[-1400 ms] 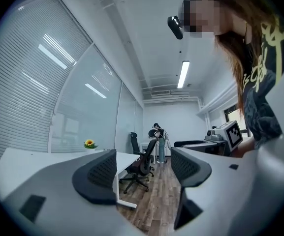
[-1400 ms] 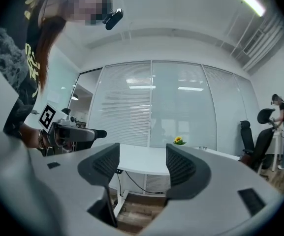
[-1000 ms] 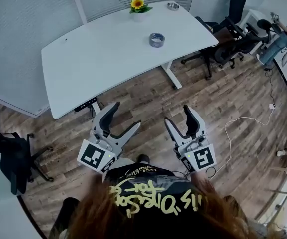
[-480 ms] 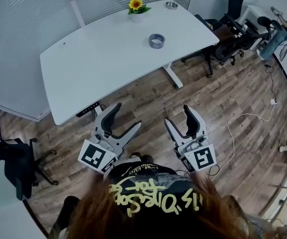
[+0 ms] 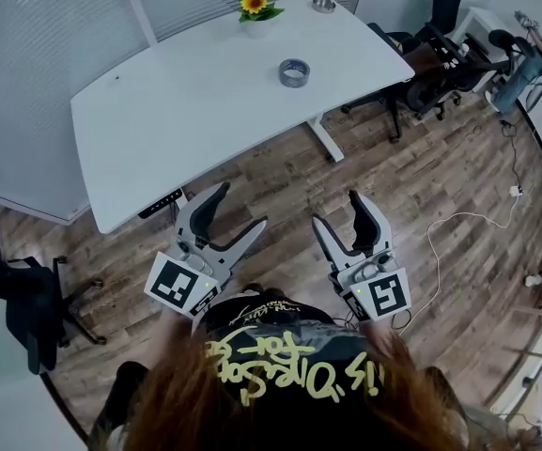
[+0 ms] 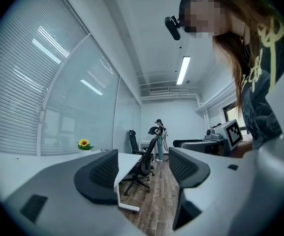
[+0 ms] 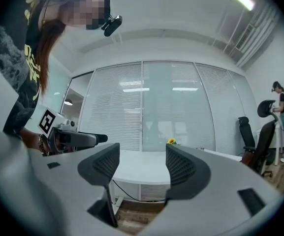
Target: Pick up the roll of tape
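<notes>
Facing a white table (image 5: pixel 186 111), a person held the left gripper (image 5: pixel 241 206) and right gripper (image 5: pixel 337 209) wide open, empty — only the head view showed the roll of tape (image 5: pixel 294 72), lying on it, well apart.

Long reddish-brown hair (image 5: pixel 205 412) at six o'clock and a black top (image 5: pixel 252 319) with yellow lettering. The grey left tongs (image 5: pixel 240 207) and right tongs (image 5: pixel 336 209) have black pads and square-marker cubes.
</notes>
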Tool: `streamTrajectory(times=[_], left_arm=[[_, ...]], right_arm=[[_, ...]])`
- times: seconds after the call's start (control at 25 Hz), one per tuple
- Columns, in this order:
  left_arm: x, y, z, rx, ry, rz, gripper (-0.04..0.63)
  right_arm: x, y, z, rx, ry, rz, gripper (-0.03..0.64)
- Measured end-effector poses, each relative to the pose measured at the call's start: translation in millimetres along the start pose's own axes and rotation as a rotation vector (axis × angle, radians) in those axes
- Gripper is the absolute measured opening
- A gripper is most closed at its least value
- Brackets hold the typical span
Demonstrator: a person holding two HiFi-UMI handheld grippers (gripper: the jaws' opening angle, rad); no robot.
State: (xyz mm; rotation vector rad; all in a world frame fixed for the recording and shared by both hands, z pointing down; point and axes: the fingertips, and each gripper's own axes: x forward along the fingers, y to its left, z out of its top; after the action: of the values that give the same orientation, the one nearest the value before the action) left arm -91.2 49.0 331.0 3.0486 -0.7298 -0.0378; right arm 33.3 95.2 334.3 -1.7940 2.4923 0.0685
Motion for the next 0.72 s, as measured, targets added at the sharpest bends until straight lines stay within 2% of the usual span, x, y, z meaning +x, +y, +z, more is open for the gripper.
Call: streamTrajectory(times=[0.36,0.56,0.72], left_arm=[[18,-13,-17,-0.044,0.018,0.03,0.311],[27,-1,-24,-0.03,0.024,0.039,0.31],[46,13,-31,-0.049,0.013,0.02,0.301]], right_arm=[[-15,-29,-18,-0.024,0.025,0.014,0.279],[-2,-31,-22,0.009,0.024,0.031,0.279],[15,-45,-27,-0.065,0.018,0.006,0.279]])
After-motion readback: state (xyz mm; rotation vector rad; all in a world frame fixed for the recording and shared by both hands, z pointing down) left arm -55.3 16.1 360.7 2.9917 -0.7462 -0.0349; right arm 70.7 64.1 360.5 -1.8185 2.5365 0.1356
